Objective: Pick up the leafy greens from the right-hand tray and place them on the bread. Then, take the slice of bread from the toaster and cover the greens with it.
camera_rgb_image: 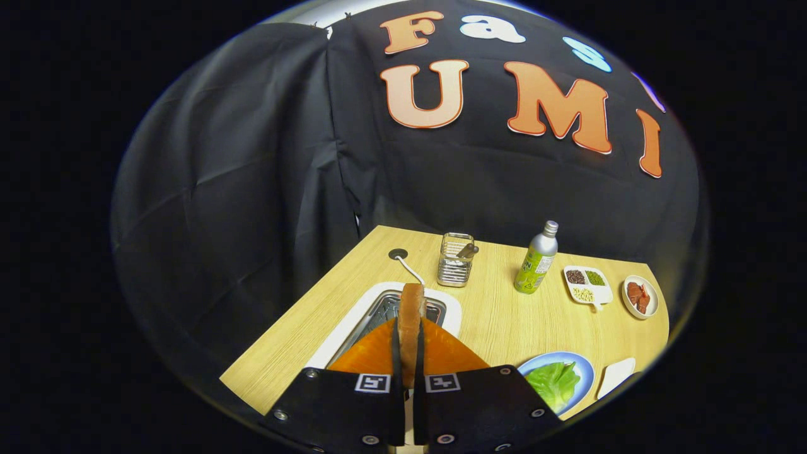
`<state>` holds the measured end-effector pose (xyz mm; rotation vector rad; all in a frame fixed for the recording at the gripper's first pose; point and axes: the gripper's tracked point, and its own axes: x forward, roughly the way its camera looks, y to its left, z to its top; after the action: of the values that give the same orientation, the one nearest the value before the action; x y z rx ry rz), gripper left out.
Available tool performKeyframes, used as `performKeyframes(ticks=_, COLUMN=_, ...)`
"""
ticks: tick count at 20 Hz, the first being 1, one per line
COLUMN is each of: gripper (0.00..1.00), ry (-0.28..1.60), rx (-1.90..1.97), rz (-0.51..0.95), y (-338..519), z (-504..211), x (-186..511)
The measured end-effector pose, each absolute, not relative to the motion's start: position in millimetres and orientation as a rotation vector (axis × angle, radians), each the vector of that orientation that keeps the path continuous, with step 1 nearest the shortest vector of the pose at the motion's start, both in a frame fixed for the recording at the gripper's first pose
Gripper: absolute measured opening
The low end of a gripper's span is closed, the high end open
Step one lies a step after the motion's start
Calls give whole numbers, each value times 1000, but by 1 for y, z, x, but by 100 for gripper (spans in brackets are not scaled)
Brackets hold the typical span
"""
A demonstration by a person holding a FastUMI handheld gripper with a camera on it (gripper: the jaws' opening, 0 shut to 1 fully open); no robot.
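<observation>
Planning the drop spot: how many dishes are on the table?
3: blue plate holding greens beside the fingers gripping the bread slice; divided dish and small bowl beyond, right of the bottle.

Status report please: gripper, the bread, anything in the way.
Hand-held gripper shut on bread slice, held edge-on above the toaster. Leafy greens lie on the blue plate, right of the fingers. Nothing blocking between.

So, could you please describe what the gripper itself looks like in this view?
The gripper has two flat, wedge-shaped fingers that taper forward to narrow tips. Behind them sit two black plates side by side, fastened with round silver screws at their corners. Each plate carries a small square black-and-white marker by its inner front corner. A thin dark strip lines each finger's inner edge.
</observation>
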<state>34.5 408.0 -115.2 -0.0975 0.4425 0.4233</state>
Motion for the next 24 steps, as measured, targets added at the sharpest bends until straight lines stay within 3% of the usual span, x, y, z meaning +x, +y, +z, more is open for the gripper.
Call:
performKeyframes(ticks=13, gripper=6, ry=347, rx=4, rz=439, y=379, z=-55, x=25)
performKeyframes(ticks=24, gripper=6, ry=380, rx=4, rz=367, y=301, z=-77, x=31)
